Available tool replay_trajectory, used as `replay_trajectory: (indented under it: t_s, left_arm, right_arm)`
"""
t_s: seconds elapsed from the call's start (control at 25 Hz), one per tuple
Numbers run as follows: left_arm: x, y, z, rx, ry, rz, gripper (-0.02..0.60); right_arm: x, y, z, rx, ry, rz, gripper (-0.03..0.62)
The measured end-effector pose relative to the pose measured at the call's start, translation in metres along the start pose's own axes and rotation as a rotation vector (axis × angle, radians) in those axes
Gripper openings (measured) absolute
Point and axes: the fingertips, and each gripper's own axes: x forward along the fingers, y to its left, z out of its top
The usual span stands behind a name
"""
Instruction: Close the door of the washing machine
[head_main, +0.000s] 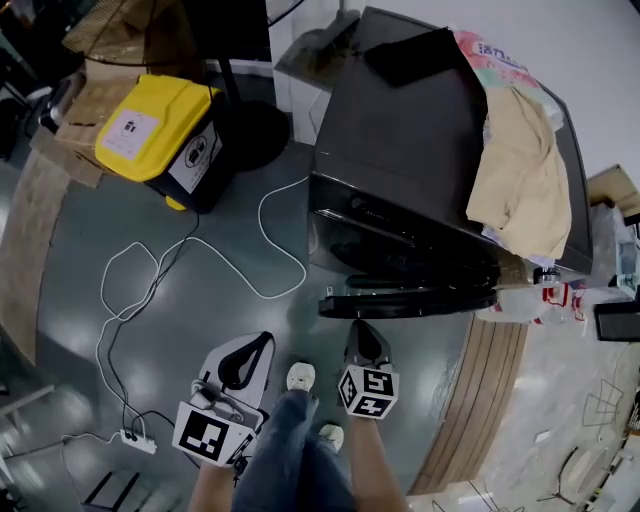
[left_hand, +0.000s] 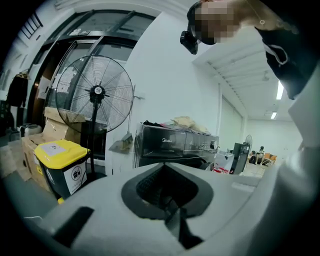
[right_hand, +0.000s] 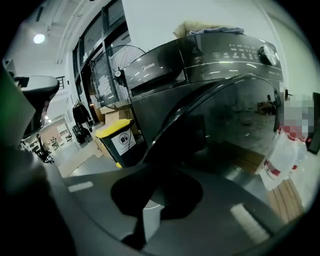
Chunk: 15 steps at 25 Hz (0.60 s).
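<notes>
The dark washing machine (head_main: 400, 150) stands at the upper right of the head view, with its round door (head_main: 410, 303) swung open and jutting out over the floor at the front. My right gripper (head_main: 362, 328) is shut and empty, its tip just short of the door's edge. In the right gripper view the door (right_hand: 210, 115) rises close ahead of the shut right gripper (right_hand: 160, 172). My left gripper (head_main: 262, 342) is lower left of the door, shut on nothing. The left gripper view shows the machine (left_hand: 170, 145) farther off beyond the left gripper (left_hand: 165, 167).
A yellow-lidded bin (head_main: 165, 135) and a pedestal fan (left_hand: 95, 92) stand left of the machine. A white cable (head_main: 200, 260) loops over the grey floor to a power strip (head_main: 137, 441). Clothes (head_main: 520, 170) lie on the machine's top. The person's shoes (head_main: 300, 377) are between the grippers.
</notes>
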Motion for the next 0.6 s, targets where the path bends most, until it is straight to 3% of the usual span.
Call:
replay_trajectory:
  t_s: [0.6]
  left_arm:
    - [0.062, 0.043, 0.007, -0.007, 0.024, -0.014, -0.002]
  right_arm:
    - [0.080, -0.018, 0.069, -0.016, -0.081, -0.040, 0.011]
